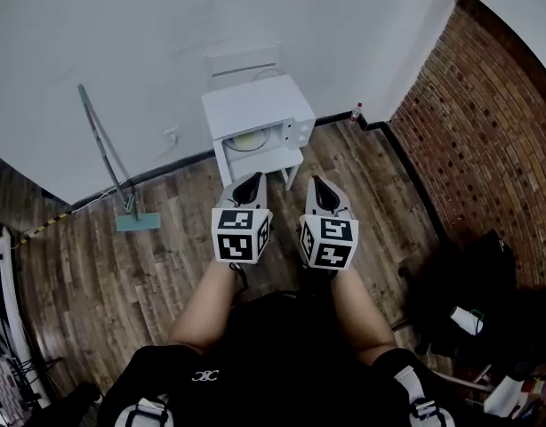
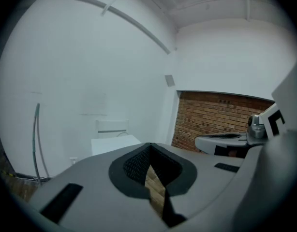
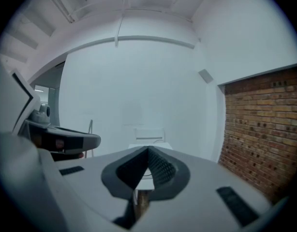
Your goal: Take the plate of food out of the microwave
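Note:
A white microwave stands on a small white table against the far wall. A pale yellowish plate shows in its front; whether the door is open I cannot tell. My left gripper and right gripper hover side by side over the wooden floor, short of the microwave and pointing at it. Both are shut with nothing between their jaws. In the left gripper view the left gripper points just right of the microwave. In the right gripper view the right gripper lines up with the microwave.
A long-handled mop leans on the wall at the left. A brick wall closes the right side, with a small bottle at its corner. Dark bags and clutter lie at the right. A white frame stands behind the microwave.

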Motion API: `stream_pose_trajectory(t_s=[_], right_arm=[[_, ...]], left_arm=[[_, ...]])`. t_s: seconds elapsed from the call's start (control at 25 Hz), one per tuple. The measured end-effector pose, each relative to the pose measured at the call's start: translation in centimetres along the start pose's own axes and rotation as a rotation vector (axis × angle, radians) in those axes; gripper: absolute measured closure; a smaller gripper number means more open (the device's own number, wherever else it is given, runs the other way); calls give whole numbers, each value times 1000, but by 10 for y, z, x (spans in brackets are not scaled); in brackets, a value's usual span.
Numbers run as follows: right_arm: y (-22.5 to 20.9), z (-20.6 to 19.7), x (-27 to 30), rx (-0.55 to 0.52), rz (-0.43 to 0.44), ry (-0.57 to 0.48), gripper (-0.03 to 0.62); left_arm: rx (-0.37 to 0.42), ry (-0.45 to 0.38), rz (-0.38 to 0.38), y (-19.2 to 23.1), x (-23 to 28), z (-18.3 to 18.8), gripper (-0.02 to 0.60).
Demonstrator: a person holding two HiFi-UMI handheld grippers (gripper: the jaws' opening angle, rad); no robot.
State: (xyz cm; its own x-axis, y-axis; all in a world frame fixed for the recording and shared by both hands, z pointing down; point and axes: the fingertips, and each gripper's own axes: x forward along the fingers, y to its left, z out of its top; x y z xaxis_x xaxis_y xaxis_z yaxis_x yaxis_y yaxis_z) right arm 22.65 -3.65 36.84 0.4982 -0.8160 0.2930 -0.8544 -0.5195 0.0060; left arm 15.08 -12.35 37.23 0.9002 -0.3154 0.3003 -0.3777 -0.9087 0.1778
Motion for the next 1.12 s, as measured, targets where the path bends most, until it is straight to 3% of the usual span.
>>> stream_pose_trajectory(t_s=[0.24, 0.56, 0.84, 1.12], right_arm=[[-9, 13, 89, -50, 183, 16, 586], [-21, 22, 179, -158, 450, 75, 586], [-16, -18, 221, -300, 647, 140, 586], [-3, -78, 262, -464, 712, 186, 586]], left_arm=[[-39, -11, 172, 31, 48, 7, 586], [-165, -23, 384, 54, 109, 9, 586], [-270, -6, 523, 64, 136, -26, 586], [-260, 49, 557, 85, 154, -59, 586]])
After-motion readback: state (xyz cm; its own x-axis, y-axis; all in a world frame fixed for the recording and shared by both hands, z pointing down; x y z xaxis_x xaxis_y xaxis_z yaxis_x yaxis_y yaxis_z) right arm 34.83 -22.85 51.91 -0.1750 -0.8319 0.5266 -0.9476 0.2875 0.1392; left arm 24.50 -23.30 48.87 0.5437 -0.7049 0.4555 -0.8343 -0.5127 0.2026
